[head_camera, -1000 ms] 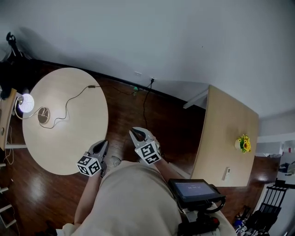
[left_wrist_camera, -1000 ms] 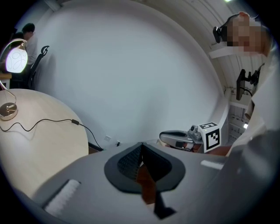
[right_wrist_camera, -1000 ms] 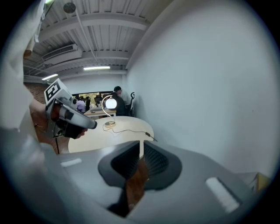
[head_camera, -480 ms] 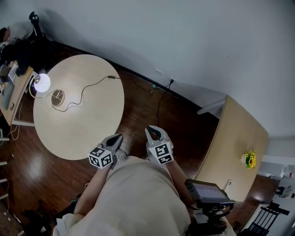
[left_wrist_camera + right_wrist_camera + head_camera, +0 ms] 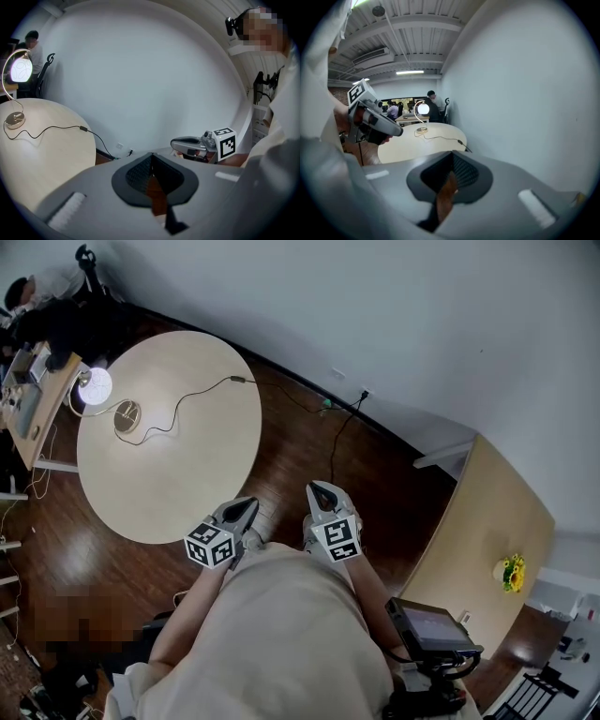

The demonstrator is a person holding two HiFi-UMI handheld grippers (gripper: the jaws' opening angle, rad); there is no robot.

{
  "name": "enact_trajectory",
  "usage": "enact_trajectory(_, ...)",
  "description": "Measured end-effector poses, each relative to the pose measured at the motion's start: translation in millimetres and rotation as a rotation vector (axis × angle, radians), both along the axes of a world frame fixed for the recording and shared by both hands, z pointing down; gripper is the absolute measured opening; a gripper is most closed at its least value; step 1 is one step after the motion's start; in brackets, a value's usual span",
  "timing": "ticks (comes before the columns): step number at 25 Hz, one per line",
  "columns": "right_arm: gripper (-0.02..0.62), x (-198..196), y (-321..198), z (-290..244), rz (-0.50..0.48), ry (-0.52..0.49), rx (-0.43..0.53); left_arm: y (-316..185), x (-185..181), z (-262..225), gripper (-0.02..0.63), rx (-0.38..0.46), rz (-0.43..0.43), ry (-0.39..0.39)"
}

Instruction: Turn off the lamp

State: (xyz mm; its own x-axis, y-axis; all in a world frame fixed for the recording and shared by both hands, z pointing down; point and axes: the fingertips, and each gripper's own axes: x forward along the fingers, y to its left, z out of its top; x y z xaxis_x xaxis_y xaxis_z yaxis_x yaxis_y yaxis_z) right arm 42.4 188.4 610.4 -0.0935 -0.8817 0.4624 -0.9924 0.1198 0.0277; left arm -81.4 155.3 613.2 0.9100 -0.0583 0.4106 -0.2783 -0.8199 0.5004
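The lamp point(image 5: 95, 385) is lit: a glowing globe on a curved stem with a round base point(image 5: 127, 415), at the far left rim of the round pale table point(image 5: 187, 465). Its cord point(image 5: 202, 390) runs across the top to the wall. In the left gripper view the lamp point(image 5: 21, 69) is far off at the left; in the right gripper view the lamp point(image 5: 423, 109) is small and distant. My left gripper point(image 5: 249, 504) is shut and empty, just off the table's near edge. My right gripper point(image 5: 320, 487) has just been closing and is shut on nothing, over the dark floor.
A rectangular wooden table point(image 5: 487, 531) with yellow flowers point(image 5: 513, 573) stands at the right. A tablet on a stand point(image 5: 427, 626) is near my right side. A person point(image 5: 37, 296) sits at a desk point(image 5: 33, 395) beyond the lamp. A wall socket point(image 5: 364, 395) takes the cord.
The head view has swung, so the table and lamp now lie higher and further right in the picture. Both grippers stay side by side in front of my body.
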Motion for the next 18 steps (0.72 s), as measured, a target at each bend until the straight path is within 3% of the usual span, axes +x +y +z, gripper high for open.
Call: enact_trajectory(18,0.003,80.2,33.3,3.0,-0.007,-0.001,0.023,42.5,71.2,-9.5,0.000,0.060,0.014,0.015)
